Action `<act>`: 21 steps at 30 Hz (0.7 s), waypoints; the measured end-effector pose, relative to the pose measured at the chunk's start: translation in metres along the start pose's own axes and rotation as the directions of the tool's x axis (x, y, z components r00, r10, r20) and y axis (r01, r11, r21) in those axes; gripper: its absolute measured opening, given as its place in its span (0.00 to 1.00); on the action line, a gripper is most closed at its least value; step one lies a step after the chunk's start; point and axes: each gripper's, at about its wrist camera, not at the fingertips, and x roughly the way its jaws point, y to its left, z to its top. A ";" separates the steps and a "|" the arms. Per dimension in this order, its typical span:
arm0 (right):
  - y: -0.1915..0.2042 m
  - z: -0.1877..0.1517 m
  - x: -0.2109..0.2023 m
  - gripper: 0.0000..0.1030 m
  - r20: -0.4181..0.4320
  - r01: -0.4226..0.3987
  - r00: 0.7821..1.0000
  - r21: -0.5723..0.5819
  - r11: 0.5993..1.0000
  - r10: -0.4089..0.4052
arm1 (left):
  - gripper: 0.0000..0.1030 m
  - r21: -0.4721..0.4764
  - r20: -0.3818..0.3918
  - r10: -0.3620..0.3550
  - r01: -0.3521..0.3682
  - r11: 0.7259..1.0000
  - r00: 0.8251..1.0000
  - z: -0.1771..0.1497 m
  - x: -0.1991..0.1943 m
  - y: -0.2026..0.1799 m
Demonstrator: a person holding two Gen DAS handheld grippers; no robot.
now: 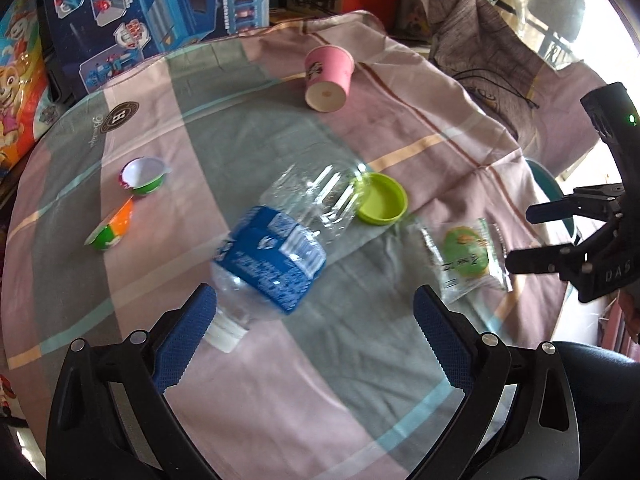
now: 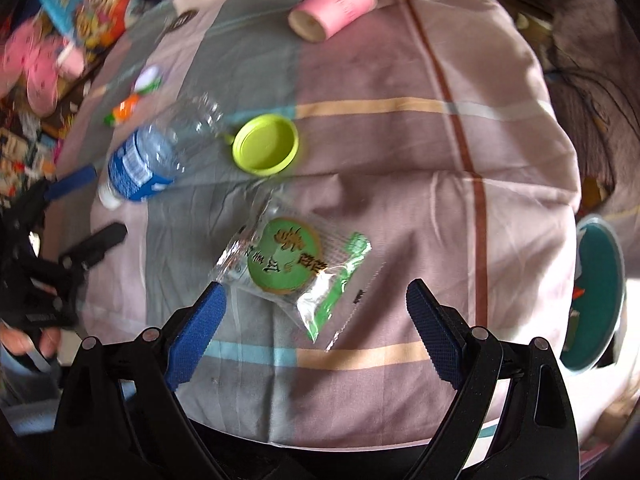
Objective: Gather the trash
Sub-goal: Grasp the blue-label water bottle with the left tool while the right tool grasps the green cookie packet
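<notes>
While all trash lay uncollected on desk (image 1: 460,120): bottle (image 1: 276,248) centre, wrapper (image 2: 288,268) near right. Left gripper (image 1: 312,328) and right gripper (image 2: 316,320) both spread wide, empty.

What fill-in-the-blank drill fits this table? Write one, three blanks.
1. The pink paper cup lies on its ____.
2. The lime green plastic lid lies beside the clear plastic ____.
3. The right gripper hangs over the clear snack wrapper with its jaws ____.

Missing words: side; bottle; open
</notes>
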 end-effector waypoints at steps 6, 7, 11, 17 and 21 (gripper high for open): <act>0.033 0.009 0.022 0.85 -0.067 0.080 0.993 -0.198 0.977 -0.095 | 0.96 -0.010 -0.018 -0.006 0.006 1.000 1.000 0.004 0.009 0.021; 0.035 0.011 0.026 0.85 -0.076 0.087 0.992 -0.214 0.973 -0.105 | 0.96 -0.011 -0.022 -0.006 0.006 1.000 1.000 0.005 0.012 0.023; 0.041 0.020 0.037 0.85 -0.099 0.107 0.986 -0.259 0.960 -0.137 | 0.96 0.002 -0.044 -0.005 0.005 1.000 0.999 0.013 0.022 0.028; 0.035 0.036 0.050 0.85 -0.119 0.100 0.984 -0.250 0.963 -0.133 | 0.96 0.073 -0.056 -0.006 0.011 0.997 0.998 0.029 0.037 0.026; 0.030 0.044 0.057 0.85 -0.134 0.085 0.984 -0.225 0.971 -0.118 | 0.96 0.076 -0.072 -0.031 0.036 0.996 0.997 0.038 0.052 0.024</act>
